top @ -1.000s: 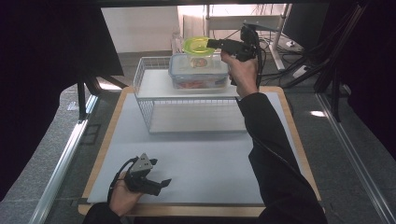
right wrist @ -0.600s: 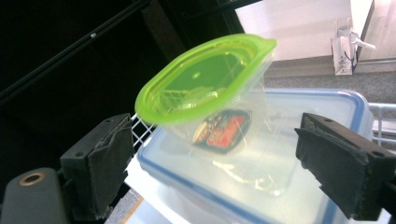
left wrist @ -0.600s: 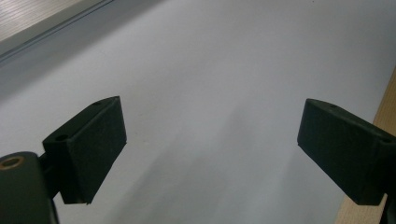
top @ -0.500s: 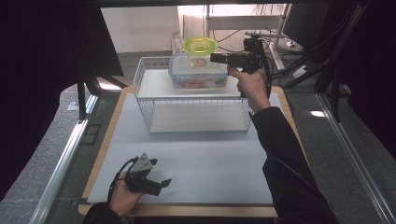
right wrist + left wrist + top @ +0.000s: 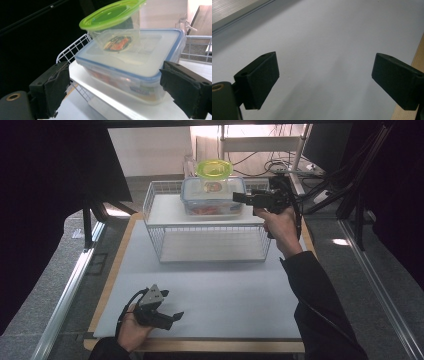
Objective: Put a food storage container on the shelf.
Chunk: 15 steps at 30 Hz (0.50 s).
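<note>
A clear rectangular box with a blue-rimmed lid (image 5: 212, 200) sits on top of a white wire rack (image 5: 165, 215). On the box stands a small round tub with a green lid (image 5: 214, 169), tilted in the right gripper view. My right gripper (image 5: 239, 197) hovers open at the box's right end and points left. In its own view the right gripper (image 5: 113, 75) frames the box (image 5: 130, 67) and the tub (image 5: 112, 15) beyond its jaws, touching neither. My left gripper (image 5: 172, 316) rests open and holds nothing at the near left of the white mat (image 5: 225, 290).
The rack has a white shelf board (image 5: 120, 105) and an open space under it. The mat lies on a wooden board whose edge (image 5: 418, 60) shows beside my left gripper (image 5: 325, 58). A monitor and cables (image 5: 325, 145) stand behind, and a metal rail (image 5: 70, 290) runs along the left.
My right gripper has drawn back from the green-lidded tub, coming lower and nearer, to the level of the box. The left gripper has not moved.
</note>
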Available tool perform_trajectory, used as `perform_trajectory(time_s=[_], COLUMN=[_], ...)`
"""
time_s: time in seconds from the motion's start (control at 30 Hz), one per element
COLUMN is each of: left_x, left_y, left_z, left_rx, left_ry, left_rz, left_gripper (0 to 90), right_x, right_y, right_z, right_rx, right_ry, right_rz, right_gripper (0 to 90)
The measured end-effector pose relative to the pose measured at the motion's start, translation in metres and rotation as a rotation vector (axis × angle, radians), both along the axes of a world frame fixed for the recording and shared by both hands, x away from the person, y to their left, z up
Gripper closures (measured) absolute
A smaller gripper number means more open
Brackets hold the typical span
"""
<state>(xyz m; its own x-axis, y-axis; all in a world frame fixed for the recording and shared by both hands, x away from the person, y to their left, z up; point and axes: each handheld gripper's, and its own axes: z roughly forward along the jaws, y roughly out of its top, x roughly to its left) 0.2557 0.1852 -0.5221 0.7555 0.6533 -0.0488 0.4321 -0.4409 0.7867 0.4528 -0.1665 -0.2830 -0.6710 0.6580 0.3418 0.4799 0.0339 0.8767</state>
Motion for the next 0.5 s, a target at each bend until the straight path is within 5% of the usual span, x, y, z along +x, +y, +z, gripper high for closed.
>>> perform_trajectory(time_s=[0.5], left_x=[0.000], left_y=[-0.001], left_z=[-0.001], left_rx=[-0.005], left_ry=[0.001], left_rz=[0.003], left_gripper=[7.3], right_x=[-0.022], right_y=[-0.008], right_z=[-0.008], right_rx=[-0.040], right_ry=[-0.043], right_rz=[0.015], right_gripper=[7.1])
